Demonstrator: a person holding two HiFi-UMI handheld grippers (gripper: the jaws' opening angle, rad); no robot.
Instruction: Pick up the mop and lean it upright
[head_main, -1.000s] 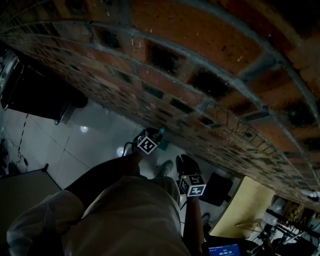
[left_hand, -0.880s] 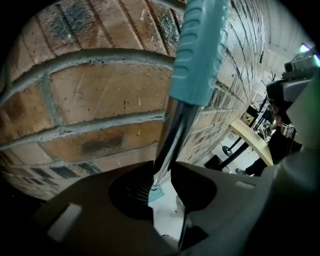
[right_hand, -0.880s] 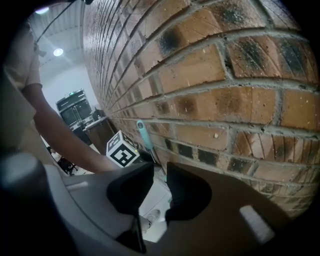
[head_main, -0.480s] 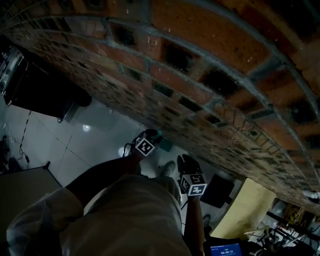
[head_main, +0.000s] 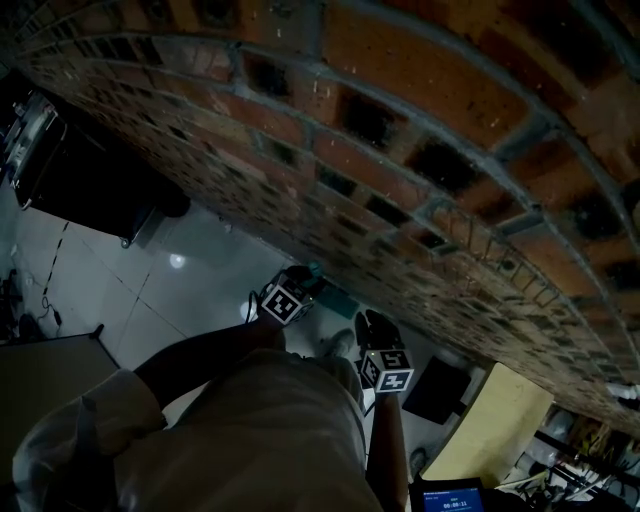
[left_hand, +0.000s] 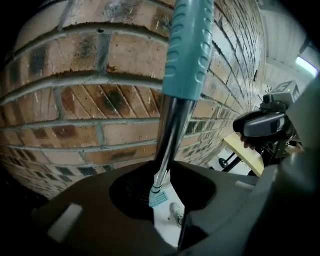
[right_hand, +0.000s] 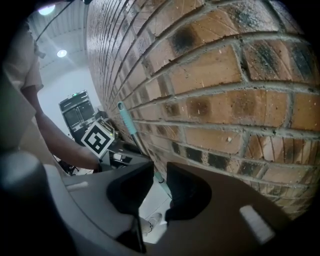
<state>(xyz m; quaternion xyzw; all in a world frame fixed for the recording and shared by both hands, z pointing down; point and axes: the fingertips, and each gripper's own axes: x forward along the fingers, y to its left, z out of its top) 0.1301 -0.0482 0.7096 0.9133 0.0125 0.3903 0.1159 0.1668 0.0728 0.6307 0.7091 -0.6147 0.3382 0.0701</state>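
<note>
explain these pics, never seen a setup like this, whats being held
No robot here: a person holds a two-jaw tool in each hand. The dark picture comes from a camera on the person's head, looking down past a brick wall to a tiled floor; the marker cubes are parts of the tools. The other two pictures look along each tool's jaws. The left tool grips the mop by its metal pole, its head down on the floor. The right tool holds nothing, jaws slightly apart.
</note>
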